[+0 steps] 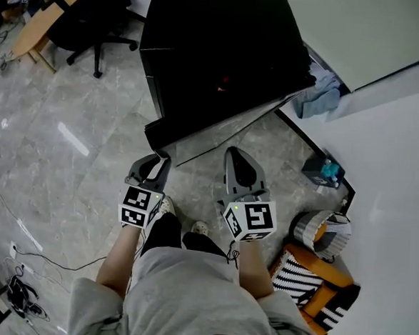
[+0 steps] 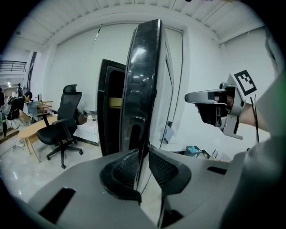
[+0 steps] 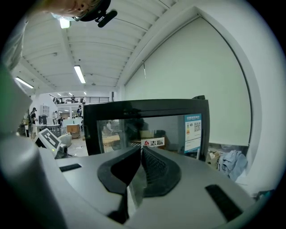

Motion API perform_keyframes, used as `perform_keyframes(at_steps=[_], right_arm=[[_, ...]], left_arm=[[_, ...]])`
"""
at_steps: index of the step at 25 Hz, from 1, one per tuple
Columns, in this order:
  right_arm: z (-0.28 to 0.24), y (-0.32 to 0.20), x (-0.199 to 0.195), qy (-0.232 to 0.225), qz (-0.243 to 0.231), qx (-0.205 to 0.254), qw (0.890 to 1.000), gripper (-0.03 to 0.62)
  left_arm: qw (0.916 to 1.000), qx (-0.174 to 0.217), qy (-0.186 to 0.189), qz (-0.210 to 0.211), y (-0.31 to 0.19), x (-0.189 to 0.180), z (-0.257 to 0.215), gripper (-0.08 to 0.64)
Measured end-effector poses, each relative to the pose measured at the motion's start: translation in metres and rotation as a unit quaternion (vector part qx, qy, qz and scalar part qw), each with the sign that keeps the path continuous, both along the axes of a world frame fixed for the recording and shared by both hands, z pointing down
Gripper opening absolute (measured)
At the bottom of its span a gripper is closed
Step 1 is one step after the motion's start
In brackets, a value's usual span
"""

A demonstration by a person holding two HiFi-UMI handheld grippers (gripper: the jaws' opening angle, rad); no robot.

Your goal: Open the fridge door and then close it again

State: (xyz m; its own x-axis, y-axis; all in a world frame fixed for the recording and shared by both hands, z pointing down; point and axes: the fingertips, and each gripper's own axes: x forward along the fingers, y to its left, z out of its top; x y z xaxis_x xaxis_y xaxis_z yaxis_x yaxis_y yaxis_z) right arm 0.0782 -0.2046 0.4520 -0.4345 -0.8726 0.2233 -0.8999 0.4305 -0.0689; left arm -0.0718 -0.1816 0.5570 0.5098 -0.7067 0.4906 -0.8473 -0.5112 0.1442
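Observation:
The black fridge stands ahead with its glass door swung out toward me. My left gripper is at the door's free edge. In the left gripper view that edge runs down between the pads, and the left gripper is shut on it; the open fridge body shows behind. My right gripper hovers in front of the door's face, apart from it. Its pads meet at the tips in the right gripper view, so the right gripper is shut on nothing, facing the glass door.
An office chair and a wooden desk stand far left. A blue cloth lies by the white wall. A teal box, a striped basket and cables sit on the floor.

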Motion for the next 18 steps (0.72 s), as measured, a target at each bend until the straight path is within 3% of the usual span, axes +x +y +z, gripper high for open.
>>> perform_keyframes(at_steps=[18], right_arm=[[-0.015, 0.036, 0.013, -0.001, -0.003, 0.014, 1.000, 0.026]], left_arm=[[0.9999, 0.008, -0.013, 0.008, 0.051, 0.034, 0.002, 0.060]])
